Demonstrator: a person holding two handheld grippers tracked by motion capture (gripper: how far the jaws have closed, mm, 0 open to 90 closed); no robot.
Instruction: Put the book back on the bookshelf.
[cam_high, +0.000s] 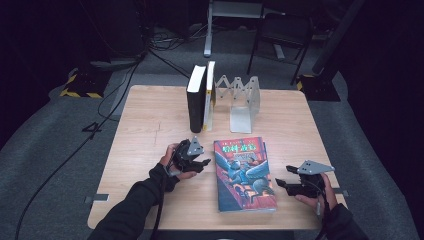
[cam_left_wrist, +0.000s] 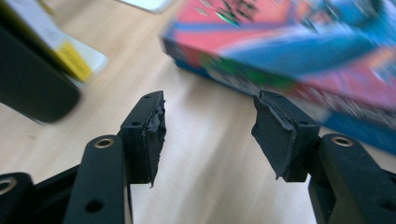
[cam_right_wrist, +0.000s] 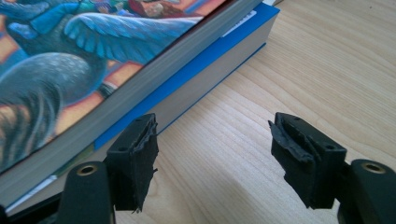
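— Where were the books at that moment?

— Two lay stacked flat near the front middle of the wooden table (cam_high: 150, 120). The top one, the illustrated book (cam_high: 244, 172), had a red, blue and orange cover with a winged creature on it. Under it sat a blue book (cam_right_wrist: 219, 49), whose edge jutted out a little past the upper one in the right gripper view.

— And the tongs?

— The left tongs (cam_high: 204, 162) sat just beside the stack's left edge, pointing toward it, low over the table. Its jaws stood partly apart with only bare wood between them; nothing was held. The left gripper view was blurred, but the gap was plain, and the pads (cam_left_wrist: 149, 135) touched nothing.

— The other side?

— The right tongs (cam_high: 278, 183) hung just off the stack's right edge, near its front corner, also aimed at the books. Its jaws were spread too, with bare table between them. One pad (cam_right_wrist: 135, 158) stood close by the page edges of the stack; I couldn't tell whether it touched them.

— Anything else on the table?

— At the far side, a black book (cam_high: 195, 100) and a white and yellow book (cam_high: 210, 95) stood upright, side by side and touching. Just to their right stood a metal expanding bookend (cam_high: 241, 100), with its base plate facing the stack. The standing books were well apart from the flat ones.
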